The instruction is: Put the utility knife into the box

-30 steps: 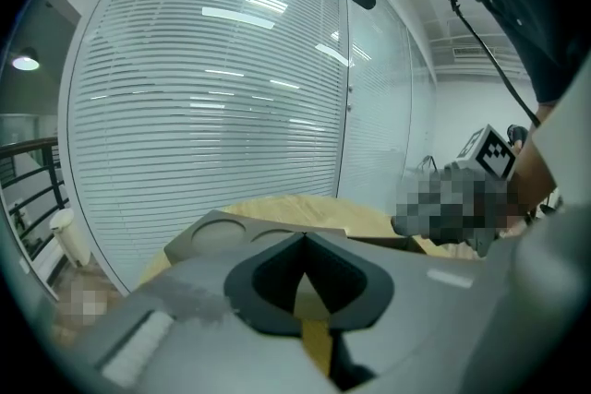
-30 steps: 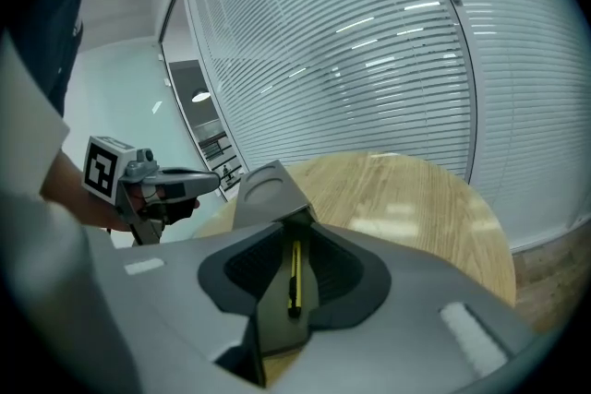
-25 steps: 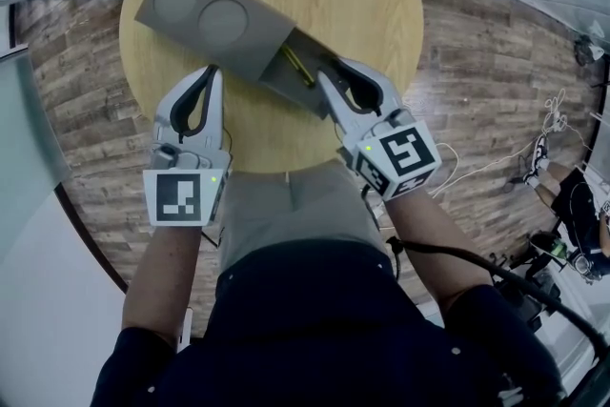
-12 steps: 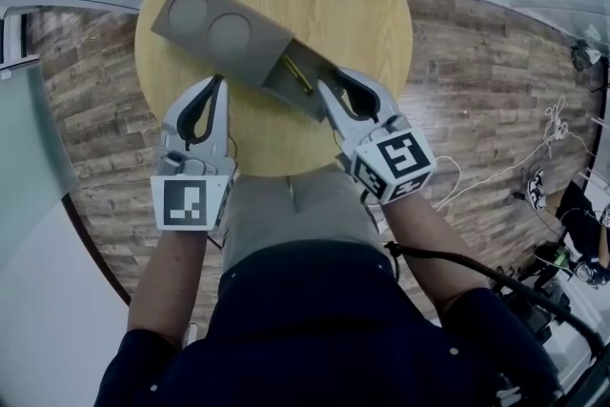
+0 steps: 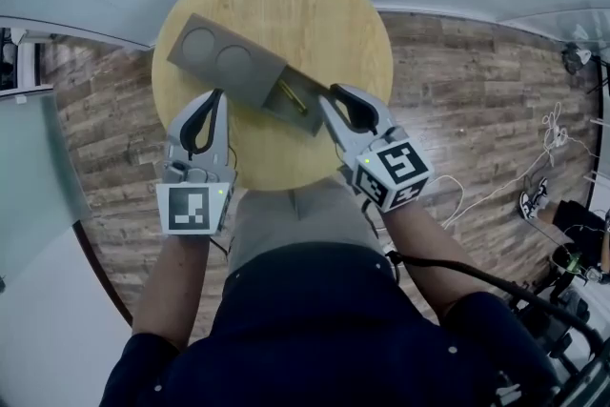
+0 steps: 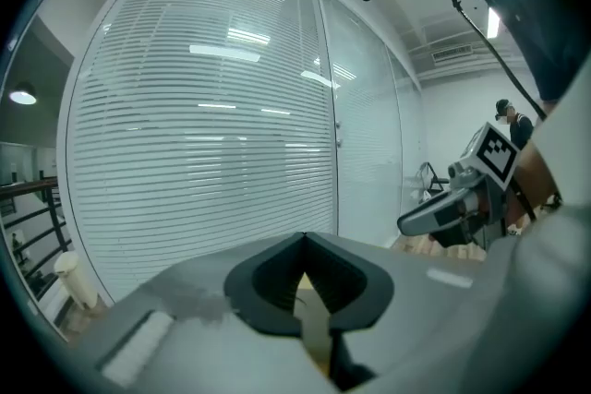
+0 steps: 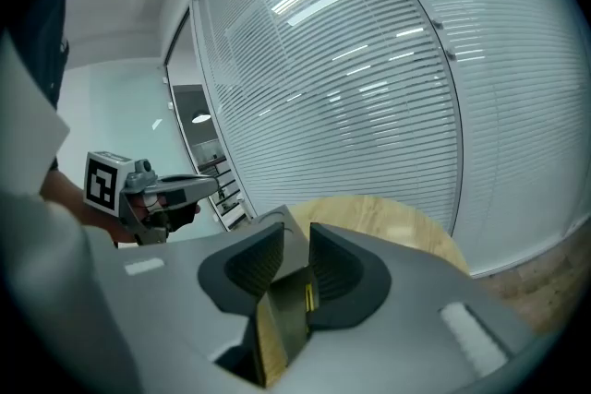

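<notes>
A grey box (image 5: 229, 67) with two round recesses in its lid lies on the round wooden table (image 5: 324, 14). Its inner tray is slid out at the near right end, and the yellow utility knife (image 5: 293, 96) lies in it. My left gripper (image 5: 218, 96) is shut and empty, its tips just left of the tray. My right gripper (image 5: 327, 96) hovers at the tray's right edge, jaws slightly apart and empty. In the right gripper view the knife (image 7: 307, 295) and the box (image 7: 282, 318) show through the gap of my right gripper (image 7: 295, 240). The left gripper view shows my left gripper (image 6: 303, 240) with tips touching.
The table's near edge (image 5: 286, 186) is right below both grippers, against the person's body. Around it is plank floor (image 5: 448, 91) with cables (image 5: 553, 124) at the right. A glass wall with blinds (image 7: 369, 88) stands beyond the table.
The head camera has pulled back, so the table and box look smaller. Both grippers keep their places beside the box's open end. The knife stays in the tray.
</notes>
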{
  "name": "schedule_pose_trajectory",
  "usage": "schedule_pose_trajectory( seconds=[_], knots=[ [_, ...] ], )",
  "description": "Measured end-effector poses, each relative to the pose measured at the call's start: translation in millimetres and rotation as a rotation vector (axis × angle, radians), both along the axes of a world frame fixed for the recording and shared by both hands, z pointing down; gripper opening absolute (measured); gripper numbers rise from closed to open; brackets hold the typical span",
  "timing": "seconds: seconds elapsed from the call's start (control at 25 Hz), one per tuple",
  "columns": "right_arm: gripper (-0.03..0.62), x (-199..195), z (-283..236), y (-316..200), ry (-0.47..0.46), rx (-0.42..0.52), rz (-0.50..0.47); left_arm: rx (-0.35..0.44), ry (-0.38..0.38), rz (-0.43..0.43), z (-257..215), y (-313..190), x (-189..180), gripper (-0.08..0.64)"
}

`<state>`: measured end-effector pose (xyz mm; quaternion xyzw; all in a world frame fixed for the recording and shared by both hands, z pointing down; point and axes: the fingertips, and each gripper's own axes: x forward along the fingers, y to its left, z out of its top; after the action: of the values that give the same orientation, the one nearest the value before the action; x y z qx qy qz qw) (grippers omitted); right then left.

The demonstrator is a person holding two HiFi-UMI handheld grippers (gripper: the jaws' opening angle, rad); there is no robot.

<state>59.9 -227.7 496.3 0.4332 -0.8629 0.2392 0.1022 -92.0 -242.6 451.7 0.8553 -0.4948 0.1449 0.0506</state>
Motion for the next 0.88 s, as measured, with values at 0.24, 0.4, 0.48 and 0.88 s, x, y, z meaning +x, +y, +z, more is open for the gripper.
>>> schedule_pose_trajectory(
  seconds=[0.24,0.4,0.48,0.88],
  knots=[
    [0.095,2.7,-37.6,0.3,-0.001,0.041,0.000,0.072,0.019,0.002,-45.2,2.9,0.1,0.003],
    [0.095,7.7,-58.3,-0.8,-0.018,0.049,0.007,0.111,0.015,-0.001,-68.3,5.1,2.2,0.003],
    [0.095,9.4,-70.8,2.0,-0.021,0.066,0.006,0.137,0.021,0.005,-80.1,7.9,3.7,0.003],
    [0.094,17.0,-122.5,15.6,-0.043,0.120,0.003,0.141,0.023,0.017,-110.2,43.3,0.8,0.003]
  ],
)
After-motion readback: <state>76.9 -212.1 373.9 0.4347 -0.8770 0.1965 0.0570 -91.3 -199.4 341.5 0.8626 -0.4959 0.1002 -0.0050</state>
